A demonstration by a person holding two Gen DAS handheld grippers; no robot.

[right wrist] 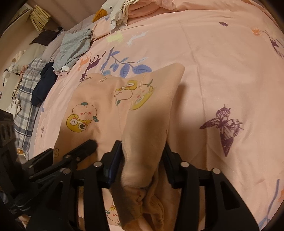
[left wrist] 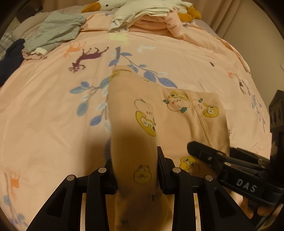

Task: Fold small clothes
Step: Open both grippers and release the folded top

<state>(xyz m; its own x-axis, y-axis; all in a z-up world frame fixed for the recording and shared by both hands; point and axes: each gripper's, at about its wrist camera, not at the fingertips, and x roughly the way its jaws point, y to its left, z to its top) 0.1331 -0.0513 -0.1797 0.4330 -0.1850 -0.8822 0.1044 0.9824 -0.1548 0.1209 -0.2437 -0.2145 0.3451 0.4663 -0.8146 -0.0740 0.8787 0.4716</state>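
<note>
Although both cameras look straight down their own fingers, the cloth rising between them hides most of what lies beneath. On the left wrist view, the left gripper has a fold of the peach cartoon-print garment standing up between its black fingers; the cloth fills the gap and touches both pads, so it looks pinched, though the near part is dark and blurred. On the right wrist view, the right gripper straddles another raised fold of the same garment. Its jaws are partly spread; the cloth touches the left pad, but whether the right pad presses on it I cannot tell, as the fold covers that side. Below the fingers the fabric bunches into shadow and is cut off by the frame edge.

The rest of the garment lies flat on the pink printed bedspread, between the two grippers. Farther up the bed sit a grey garment, a dark garment partly out of frame, a stack of folded clothes, and a goose plush toy half hidden behind the stack.
</note>
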